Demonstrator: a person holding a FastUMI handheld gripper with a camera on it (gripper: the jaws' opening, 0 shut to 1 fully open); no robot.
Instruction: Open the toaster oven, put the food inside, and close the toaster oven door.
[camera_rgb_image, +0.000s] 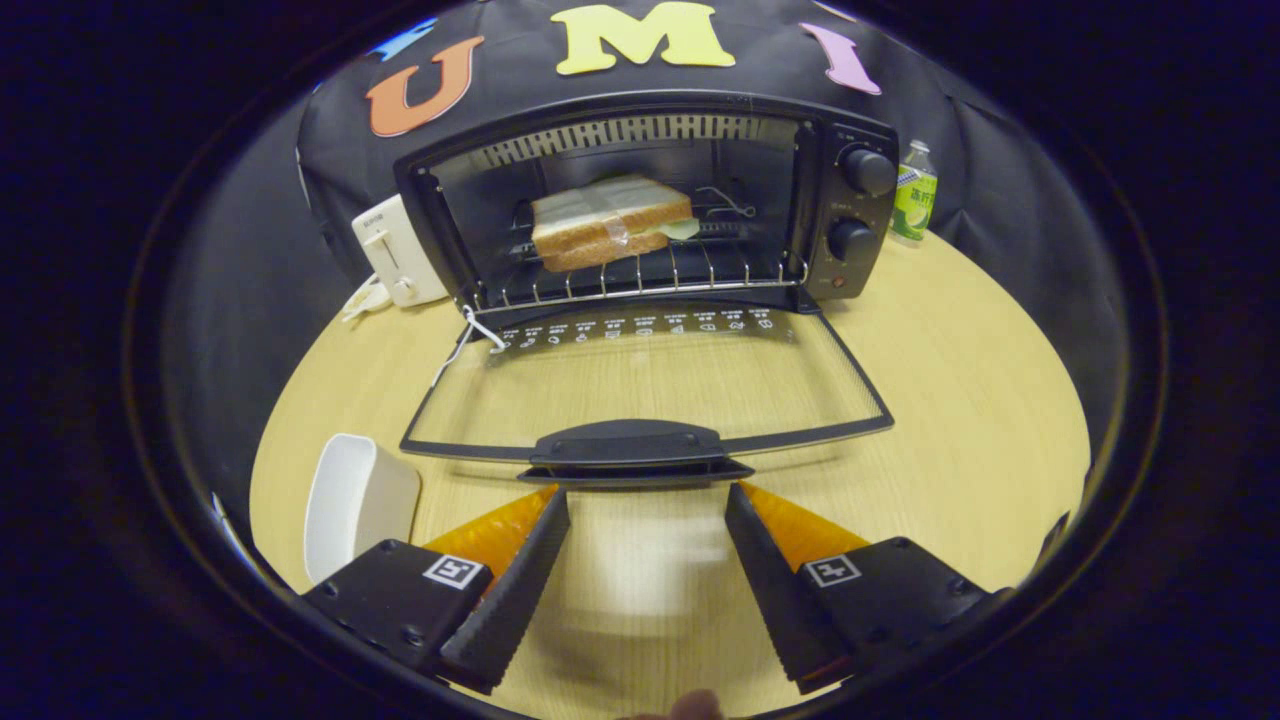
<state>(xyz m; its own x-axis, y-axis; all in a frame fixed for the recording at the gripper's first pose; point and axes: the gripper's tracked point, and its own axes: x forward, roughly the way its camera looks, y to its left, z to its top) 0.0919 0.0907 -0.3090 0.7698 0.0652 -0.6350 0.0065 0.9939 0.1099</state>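
Ahead, on a round pale wood-grain table (950, 400): a boxy black toaster oven (650, 200), door (645, 385) dropped flat toward the gripper (648, 500) — clear glass in a thin dark frame, wood grain visible straight through it. Moulded black handle (630, 445) at the door's near edge, just beyond the fingertips, not touched. Inside, a sandwich (610, 220) on the wire rack (640, 280) — two thick slices of soft white bread with brown crusts, something pale green poking out at one end. Two round knobs (865, 170) stacked on the oven's panel. Fingers spread wide apart, ridged inner faces toward each other, nothing but bare tabletop between. Beside one finger, a smooth white rounded dish (350, 500). Behind the oven, a small white toaster (395, 250) on one side and a green-labelled bottle (913, 195) on the other.
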